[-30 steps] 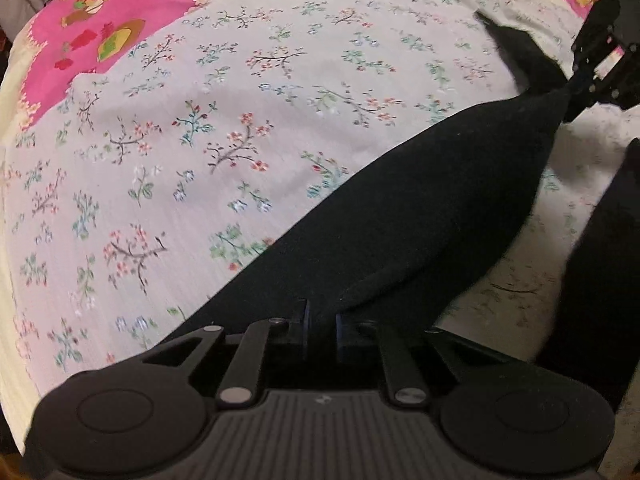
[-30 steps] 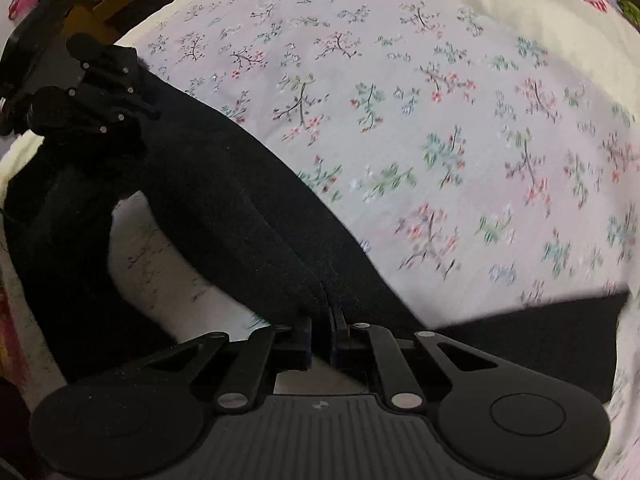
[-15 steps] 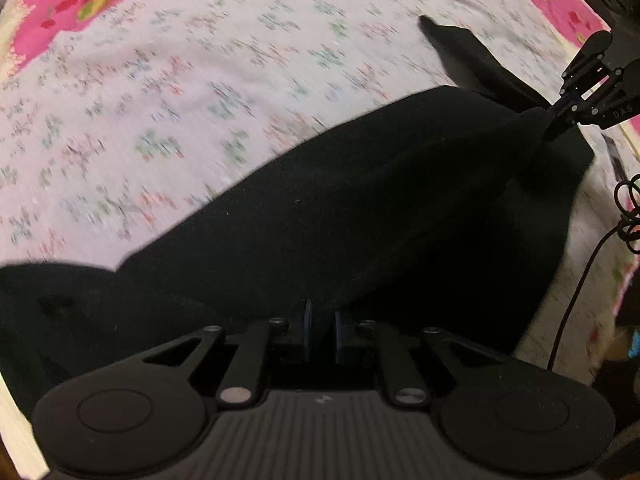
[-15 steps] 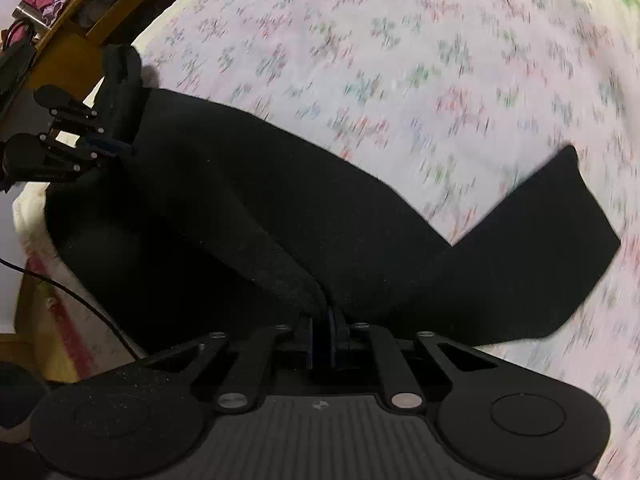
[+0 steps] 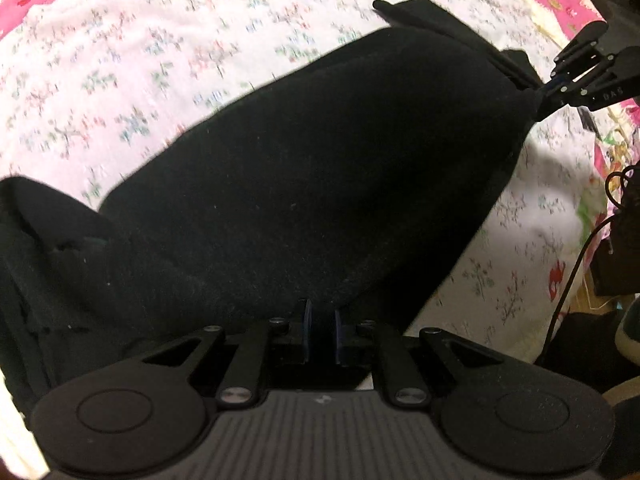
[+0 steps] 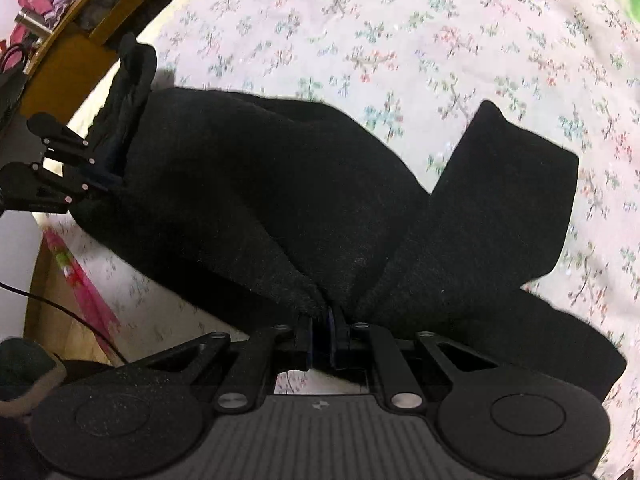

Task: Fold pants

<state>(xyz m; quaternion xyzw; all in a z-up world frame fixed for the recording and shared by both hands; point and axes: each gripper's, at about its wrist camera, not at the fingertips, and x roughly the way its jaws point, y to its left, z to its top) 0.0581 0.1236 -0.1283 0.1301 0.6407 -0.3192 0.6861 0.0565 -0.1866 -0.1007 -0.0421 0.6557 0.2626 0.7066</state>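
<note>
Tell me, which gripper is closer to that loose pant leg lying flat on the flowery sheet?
Right. The right gripper pinches the black pants just beside the loose pant leg. The left gripper grips the far end of the pants, much farther from that leg.

Pants (image 5: 320, 168): solid black, no pattern. Bedsheet (image 6: 440, 20): white ground, small floral sprigs in red, green and blue; bright pink border panels (image 5: 560, 4) beyond the pants. Grippers (image 5: 320, 334): matte black, blue finger pads. Bed frame (image 6: 76, 60): yellow-brown wood.
</note>
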